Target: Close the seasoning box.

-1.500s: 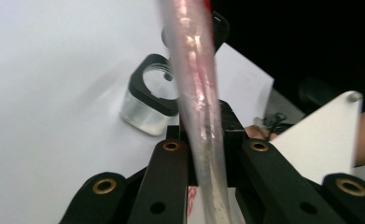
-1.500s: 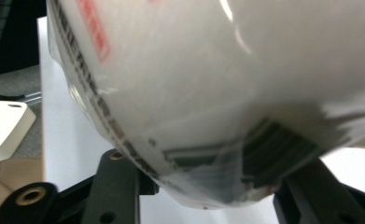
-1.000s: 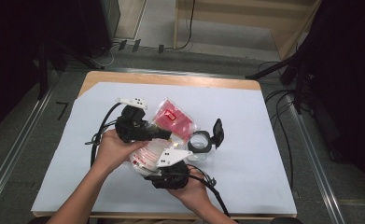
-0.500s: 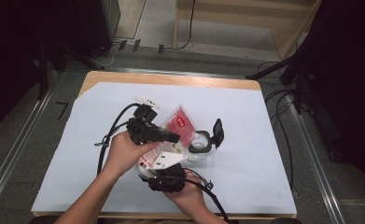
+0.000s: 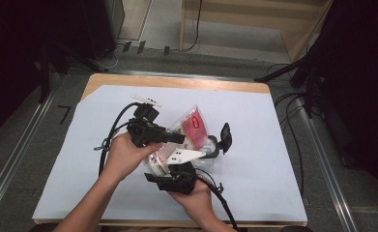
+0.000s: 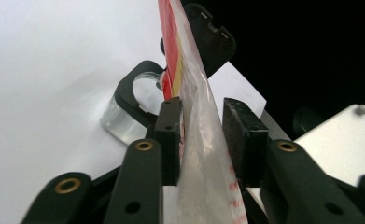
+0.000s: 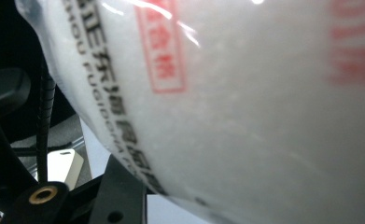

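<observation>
Pouring step: my right gripper (image 5: 174, 166) holds the white-powder bag (image 5: 189, 128); my left gripper's (image 5: 179, 138) jaws, just opened, straddle its upper edge unpressed; next, re-clamp, tilt toward the clear jar (image 5: 210, 145).

Bright counter, dark surroundings

Overhead light washes out the white-covered counter (image 5: 273, 145); glare streaks the clear plastic red-printed bag (image 7: 245, 102), blurred close to the lens; room edges fall black.
</observation>
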`<state>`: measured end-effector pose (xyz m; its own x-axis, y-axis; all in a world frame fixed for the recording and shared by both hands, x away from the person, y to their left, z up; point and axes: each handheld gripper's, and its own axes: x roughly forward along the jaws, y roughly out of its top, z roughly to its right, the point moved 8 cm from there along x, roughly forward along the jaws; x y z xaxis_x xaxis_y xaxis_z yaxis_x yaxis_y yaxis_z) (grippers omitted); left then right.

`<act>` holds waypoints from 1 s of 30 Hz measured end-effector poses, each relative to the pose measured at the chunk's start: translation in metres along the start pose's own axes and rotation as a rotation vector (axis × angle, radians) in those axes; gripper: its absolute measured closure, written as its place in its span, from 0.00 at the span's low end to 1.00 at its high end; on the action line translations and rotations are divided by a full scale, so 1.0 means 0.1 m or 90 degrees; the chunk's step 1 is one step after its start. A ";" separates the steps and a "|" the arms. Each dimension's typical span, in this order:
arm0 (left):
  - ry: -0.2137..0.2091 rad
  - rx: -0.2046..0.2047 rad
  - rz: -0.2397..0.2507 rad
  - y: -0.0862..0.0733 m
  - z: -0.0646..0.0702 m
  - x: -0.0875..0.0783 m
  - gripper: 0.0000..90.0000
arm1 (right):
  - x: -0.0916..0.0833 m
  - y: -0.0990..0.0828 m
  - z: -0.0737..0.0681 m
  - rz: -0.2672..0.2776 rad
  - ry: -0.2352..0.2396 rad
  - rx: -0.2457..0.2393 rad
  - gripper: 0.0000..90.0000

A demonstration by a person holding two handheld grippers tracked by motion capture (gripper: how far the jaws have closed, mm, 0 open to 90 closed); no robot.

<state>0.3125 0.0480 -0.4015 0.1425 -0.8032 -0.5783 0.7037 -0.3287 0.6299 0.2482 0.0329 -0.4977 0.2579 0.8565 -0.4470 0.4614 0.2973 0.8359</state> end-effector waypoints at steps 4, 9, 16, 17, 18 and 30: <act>0.039 0.014 -0.021 0.01 -0.01 0.02 0.88 | 0.02 0.01 -0.06 -0.013 -0.010 -0.045 0.66; 0.032 0.010 -0.019 0.08 0.04 -0.01 0.89 | 0.01 0.03 -0.11 -0.026 -0.054 -0.132 0.68; 0.042 0.002 -0.023 0.19 -0.02 0.03 0.86 | 0.02 0.12 -0.04 -0.025 -0.061 -0.117 0.69; 0.043 0.005 -0.023 0.19 -0.02 0.04 0.85 | 0.04 0.12 -0.04 -0.025 -0.061 -0.122 0.70; 0.045 0.009 -0.024 0.19 -0.02 0.03 0.84 | 0.05 0.12 -0.03 -0.024 -0.059 -0.124 0.70; 0.047 0.017 -0.016 0.18 -0.06 0.02 0.76 | 0.05 0.18 -0.02 -0.008 -0.038 -0.066 0.71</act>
<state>0.3295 0.0433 -0.3944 0.1766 -0.7566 -0.6296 0.6887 -0.3620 0.6283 0.2562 0.0431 -0.4837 0.3046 0.8264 -0.4736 0.3761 0.3524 0.8569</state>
